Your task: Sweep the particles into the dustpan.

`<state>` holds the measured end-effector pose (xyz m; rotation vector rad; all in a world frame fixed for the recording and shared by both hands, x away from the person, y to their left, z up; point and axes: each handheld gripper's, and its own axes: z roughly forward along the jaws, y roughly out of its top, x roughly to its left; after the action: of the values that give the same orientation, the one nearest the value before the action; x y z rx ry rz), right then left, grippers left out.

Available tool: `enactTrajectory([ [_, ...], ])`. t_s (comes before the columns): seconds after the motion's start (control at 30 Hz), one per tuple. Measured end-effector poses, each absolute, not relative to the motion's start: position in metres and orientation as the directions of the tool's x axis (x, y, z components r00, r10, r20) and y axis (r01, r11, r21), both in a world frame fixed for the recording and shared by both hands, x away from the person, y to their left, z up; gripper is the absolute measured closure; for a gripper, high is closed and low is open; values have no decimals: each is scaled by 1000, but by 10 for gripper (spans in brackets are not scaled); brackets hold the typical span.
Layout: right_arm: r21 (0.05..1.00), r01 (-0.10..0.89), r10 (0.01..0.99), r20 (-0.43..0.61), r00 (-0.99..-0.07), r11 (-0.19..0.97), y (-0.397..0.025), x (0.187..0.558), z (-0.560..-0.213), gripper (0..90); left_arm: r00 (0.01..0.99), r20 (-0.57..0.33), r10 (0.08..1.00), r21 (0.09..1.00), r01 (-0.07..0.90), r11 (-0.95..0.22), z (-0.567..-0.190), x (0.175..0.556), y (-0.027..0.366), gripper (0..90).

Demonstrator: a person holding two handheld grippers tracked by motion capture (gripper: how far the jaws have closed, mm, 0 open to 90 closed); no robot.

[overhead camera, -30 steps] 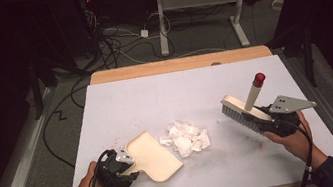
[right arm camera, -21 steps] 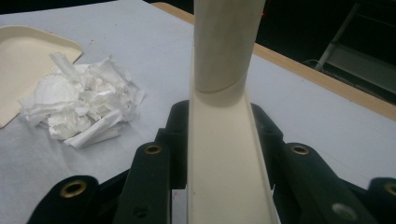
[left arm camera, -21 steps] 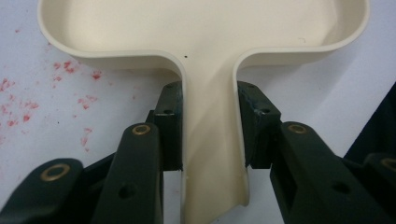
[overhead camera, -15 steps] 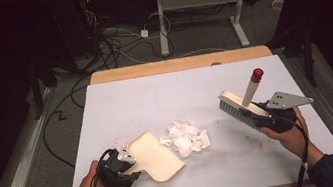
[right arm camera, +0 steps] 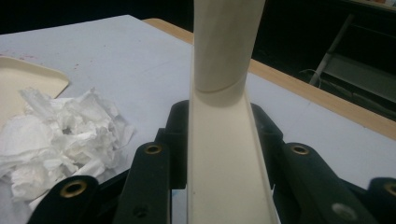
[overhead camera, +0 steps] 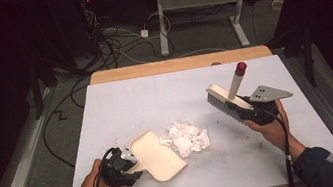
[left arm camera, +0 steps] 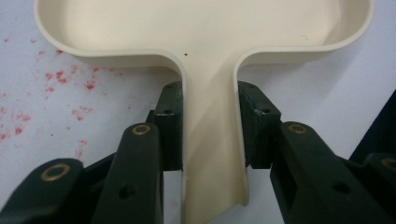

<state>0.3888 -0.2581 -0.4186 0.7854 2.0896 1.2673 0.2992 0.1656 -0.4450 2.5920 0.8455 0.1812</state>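
high view adds crumpled tissue (overhead camera: 185, 138), left jaws clamp dustpan (overhead camera: 156, 156), right jaws clamp brush (overhead camera: 229, 100)

White tabletop (overhead camera: 154, 90) seen from above, wooden strip along its far edge. Near the front-left corner, left gripper (overhead camera: 124, 165) clamped on the handle of a cream dustpan (overhead camera: 157, 157), pan lying flat and opening toward the middle. Just beside its mouth, a heap of crumpled white paper (overhead camera: 185, 136). Toward the right edge, right gripper (overhead camera: 250, 110) gripping a cream brush (overhead camera: 226, 99), bristles lifted off the surface, red-tipped handle pointing up. Cables on the dark floor beyond.
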Motion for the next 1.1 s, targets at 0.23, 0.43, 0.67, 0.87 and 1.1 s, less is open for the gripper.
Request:
enactTrajectory([
  [0.23,910,212,752,-145,-643,357,-237,404,-432,680,810,-4,586,412,535,-737,-446,301,163,629],
  [0.43,893,238,754,-152,-639,381,-215,406,-443,680,815,-3,579,409,530,-743,-446,303,159,629],
  [0.67,885,221,705,-154,-692,410,-188,394,-452,679,822,-4,570,401,523,-752,-445,306,152,628],
  [0.87,885,199,677,-161,-718,421,-168,384,-456,679,823,-6,568,397,523,-754,-445,308,148,628],
  [1.1,895,199,669,-136,-731,399,-161,376,-457,679,819,-12,573,400,529,-748,-447,310,141,628],
])
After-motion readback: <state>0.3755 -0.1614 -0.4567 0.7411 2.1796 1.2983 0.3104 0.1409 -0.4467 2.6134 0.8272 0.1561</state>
